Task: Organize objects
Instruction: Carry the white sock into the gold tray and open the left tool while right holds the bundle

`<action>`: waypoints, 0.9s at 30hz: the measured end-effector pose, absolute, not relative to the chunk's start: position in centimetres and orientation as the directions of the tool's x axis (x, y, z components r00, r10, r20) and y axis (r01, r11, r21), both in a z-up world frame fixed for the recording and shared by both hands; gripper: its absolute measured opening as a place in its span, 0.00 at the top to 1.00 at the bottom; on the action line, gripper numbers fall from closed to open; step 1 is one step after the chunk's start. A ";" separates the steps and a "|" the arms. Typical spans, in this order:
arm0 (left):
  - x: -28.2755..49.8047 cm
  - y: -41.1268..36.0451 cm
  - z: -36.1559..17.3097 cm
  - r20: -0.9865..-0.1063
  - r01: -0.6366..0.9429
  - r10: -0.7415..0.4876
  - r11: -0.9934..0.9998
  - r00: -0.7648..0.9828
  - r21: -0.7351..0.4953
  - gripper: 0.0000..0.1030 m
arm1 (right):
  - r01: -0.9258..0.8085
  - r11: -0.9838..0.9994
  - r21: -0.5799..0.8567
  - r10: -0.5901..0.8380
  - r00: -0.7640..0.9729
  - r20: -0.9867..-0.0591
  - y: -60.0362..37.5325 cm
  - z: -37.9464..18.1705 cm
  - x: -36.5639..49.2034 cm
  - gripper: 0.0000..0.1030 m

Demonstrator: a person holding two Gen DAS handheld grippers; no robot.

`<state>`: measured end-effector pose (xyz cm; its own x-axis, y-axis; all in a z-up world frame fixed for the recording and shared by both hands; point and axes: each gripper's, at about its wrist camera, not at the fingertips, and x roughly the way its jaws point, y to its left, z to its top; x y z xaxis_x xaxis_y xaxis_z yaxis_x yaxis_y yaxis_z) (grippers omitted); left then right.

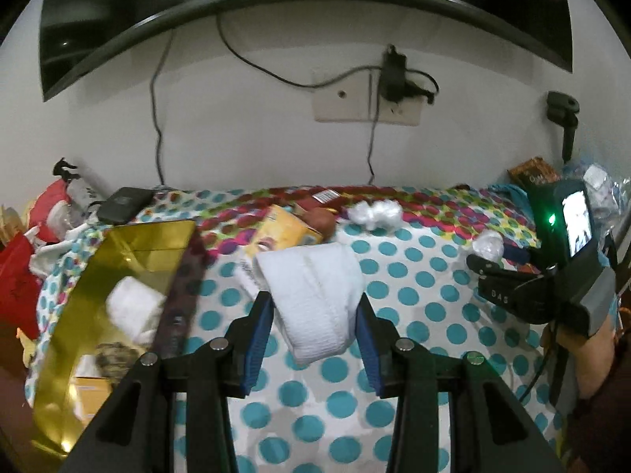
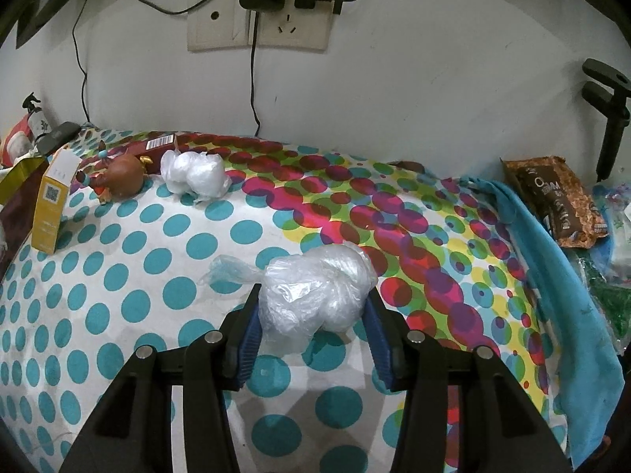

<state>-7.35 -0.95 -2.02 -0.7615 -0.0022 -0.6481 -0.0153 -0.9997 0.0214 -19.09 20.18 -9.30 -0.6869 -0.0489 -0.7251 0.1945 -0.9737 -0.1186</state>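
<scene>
A folded white cloth (image 1: 315,287) hangs between the blue pads of my left gripper (image 1: 314,299), which is shut on it above the dotted tablecloth (image 1: 414,315). To its left an open gold box (image 1: 130,244) holds another white cloth (image 1: 134,307). In the right wrist view a crumpled clear plastic bag bundle (image 2: 319,291) sits between the pads of my right gripper (image 2: 314,295). Both pads touch it, and it rests on the tablecloth (image 2: 157,295). The left wrist view shows that gripper at the far right beside the same bundle (image 1: 489,245).
A second plastic bundle (image 2: 193,173), a brown figurine (image 2: 122,179) and a yellow carton (image 2: 53,205) stand near the wall. A blue cloth (image 2: 552,276) and a brown snack pack (image 2: 552,201) lie at the right edge. Cables hang from the wall socket (image 2: 256,27).
</scene>
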 end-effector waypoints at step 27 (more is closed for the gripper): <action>-1.9 -17.2 1.6 -0.698 0.290 -0.270 -0.953 -0.663 0.093 0.59 | 0.153 -0.981 -0.121 -0.035 -0.750 -0.660 20.5 -8.0 -18.1 0.57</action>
<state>-1.89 -17.21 1.62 -0.6635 -0.2702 -0.6977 0.2896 -0.9526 0.0935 -18.10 20.52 -8.02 -0.7501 -0.0354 -0.6604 0.1528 -0.9808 -0.1209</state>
